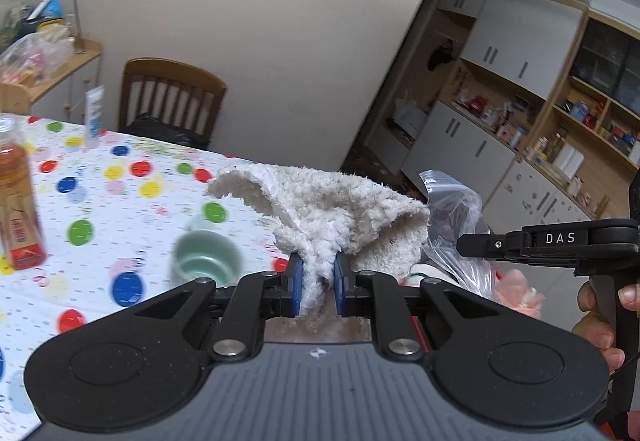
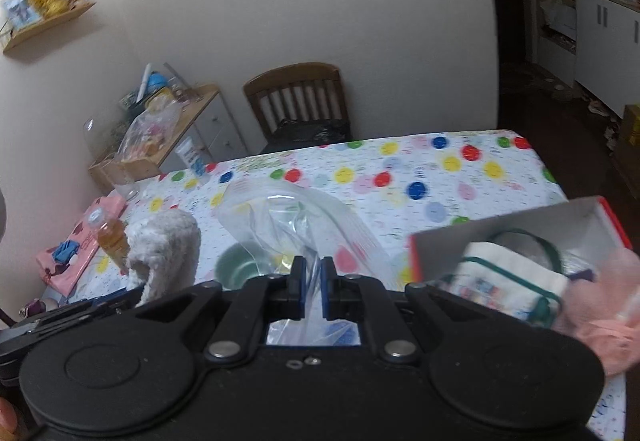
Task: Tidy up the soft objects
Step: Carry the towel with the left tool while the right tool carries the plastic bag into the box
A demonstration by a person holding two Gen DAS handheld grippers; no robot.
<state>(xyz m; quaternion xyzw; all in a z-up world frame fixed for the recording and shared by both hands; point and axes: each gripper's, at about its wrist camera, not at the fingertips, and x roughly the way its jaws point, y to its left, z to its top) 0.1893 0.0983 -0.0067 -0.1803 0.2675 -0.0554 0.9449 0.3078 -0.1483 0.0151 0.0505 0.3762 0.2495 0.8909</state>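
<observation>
left gripper (image 1: 319, 283) clenched on fleece cloth (image 1: 328, 205), frame centre, above dotted table (image 1: 120, 201) | right gripper (image 2: 311, 289) clenched on clear bag (image 2: 296, 217), centre | green cup (image 1: 206, 261) lower left

Left gripper (image 1: 319, 283): blue pads pinched on a white fleecy cloth (image 1: 328, 209), which fans out above the jaws. Right gripper (image 1: 476, 245): enters from the right, against a clear bag (image 1: 456, 225); fingers (image 1: 596, 325) on its handle. Table (image 1: 120, 181), dotted cover: green cup (image 1: 206, 261), amber bottle (image 1: 18, 197), white tube (image 1: 94, 117). Chair (image 1: 172, 97) behind.
</observation>
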